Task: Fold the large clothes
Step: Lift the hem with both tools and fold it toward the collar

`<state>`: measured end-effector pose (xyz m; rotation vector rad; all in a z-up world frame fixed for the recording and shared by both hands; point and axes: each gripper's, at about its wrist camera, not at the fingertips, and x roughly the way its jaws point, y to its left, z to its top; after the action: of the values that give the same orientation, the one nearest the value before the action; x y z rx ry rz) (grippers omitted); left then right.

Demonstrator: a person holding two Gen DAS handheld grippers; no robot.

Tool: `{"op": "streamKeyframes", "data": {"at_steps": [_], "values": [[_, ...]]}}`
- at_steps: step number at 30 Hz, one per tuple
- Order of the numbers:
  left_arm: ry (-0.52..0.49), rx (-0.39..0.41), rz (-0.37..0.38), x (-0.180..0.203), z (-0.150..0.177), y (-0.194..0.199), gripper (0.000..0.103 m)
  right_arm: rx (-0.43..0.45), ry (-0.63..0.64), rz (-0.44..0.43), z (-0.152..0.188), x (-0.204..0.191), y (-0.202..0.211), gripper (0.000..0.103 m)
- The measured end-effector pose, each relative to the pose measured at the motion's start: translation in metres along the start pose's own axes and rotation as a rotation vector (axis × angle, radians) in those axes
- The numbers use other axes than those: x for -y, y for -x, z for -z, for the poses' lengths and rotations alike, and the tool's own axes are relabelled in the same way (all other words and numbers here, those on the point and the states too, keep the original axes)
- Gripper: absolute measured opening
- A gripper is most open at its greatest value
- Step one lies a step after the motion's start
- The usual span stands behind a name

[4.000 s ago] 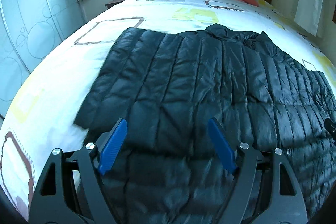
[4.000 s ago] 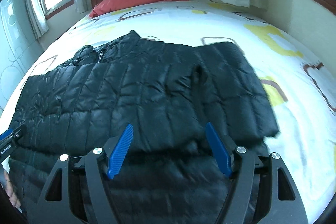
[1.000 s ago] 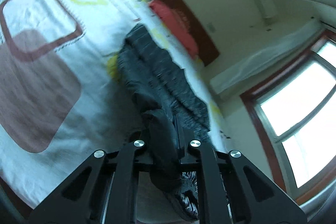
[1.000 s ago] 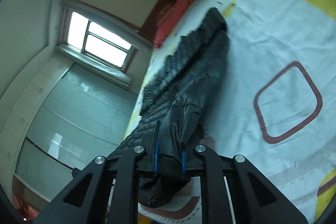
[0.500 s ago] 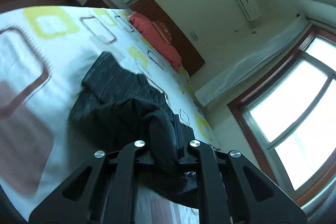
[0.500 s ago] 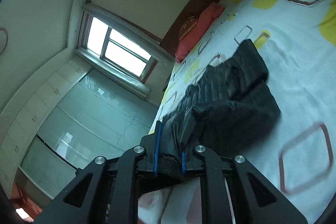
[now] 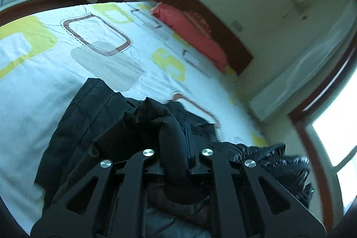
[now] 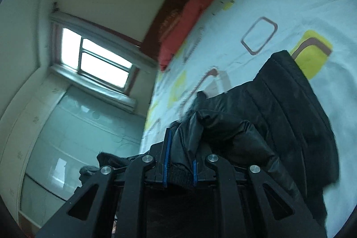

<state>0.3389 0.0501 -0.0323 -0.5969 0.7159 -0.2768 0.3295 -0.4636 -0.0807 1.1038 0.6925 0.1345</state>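
Black quilted nylon, puffy and glossy: the down jacket [image 7: 89,117] lies partly on the bed [image 7: 40,73], its near edge lifted and bunched. A fold of it is clenched in the left gripper [image 7: 176,148]; the fingers are pressed tight on a thick roll of fabric. In the right wrist view the same jacket [image 8: 290,108] is grasped by the right gripper [image 8: 179,162], blue pads visible on either side of a ribbed hem or cuff. Both views are motion-blurred.

Handling, judged: light, soft, springy; the slick shell is likely to slide out of a shallow pinch, and trapped air will make folds puff open. Hold is best taken deep at seams, hem or cuff, where the padding is thin and stitched.

Surroundings noted: patterned sheet with yellow and brown squares, a red pillow [image 7: 189,26] at the far end against a dark wooden headboard [image 7: 223,32]; a window [image 8: 98,59] on the left wall in the right wrist view, frosted wardrobe doors [image 8: 78,137] below it. Nothing is seen lying on the bed in the jacket's way; the far half of the sheet is bare.
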Motion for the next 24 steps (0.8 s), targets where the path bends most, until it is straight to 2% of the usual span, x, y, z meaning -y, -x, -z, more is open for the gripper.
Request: {"op": "streamKeyframes", "data": {"at_steps": [4,7,12,16,17,19,21,23,24], "values": [[-0.017,-0.043,-0.077,-0.014,-0.003,-0.055,0.010,-0.043,-0.020,0.079,-0.017,0.027,-0.050,0.015],[-0.022,-0.070,-0.142,-0.028,-0.004,-0.090,0.010,-0.053,-0.036,0.112,-0.023,0.043,-0.073,0.015],[-0.032,-0.076,-0.174,-0.040,-0.003,-0.115,0.011,-0.043,-0.028,0.108,-0.022,0.051,-0.083,0.015],[-0.041,-0.076,-0.177,-0.038,-0.002,-0.115,0.013,-0.034,-0.024,0.092,-0.020,0.050,-0.078,0.017],[-0.036,-0.076,-0.170,-0.037,-0.003,-0.113,0.015,-0.036,-0.029,0.086,-0.022,0.050,-0.077,0.020],[-0.019,-0.076,-0.145,-0.035,-0.007,-0.106,0.020,-0.035,-0.041,0.047,-0.024,0.047,-0.068,0.037],[-0.013,-0.072,-0.121,-0.032,-0.014,-0.095,0.030,-0.007,-0.019,0.041,-0.026,0.038,-0.058,0.064],[0.013,-0.061,-0.077,-0.031,-0.020,-0.081,0.059,0.024,0.017,0.050,-0.025,0.027,-0.047,0.074],[0.025,-0.051,-0.062,-0.030,-0.022,-0.076,0.066,0.026,0.033,0.048,-0.024,0.022,-0.041,0.074]]}}
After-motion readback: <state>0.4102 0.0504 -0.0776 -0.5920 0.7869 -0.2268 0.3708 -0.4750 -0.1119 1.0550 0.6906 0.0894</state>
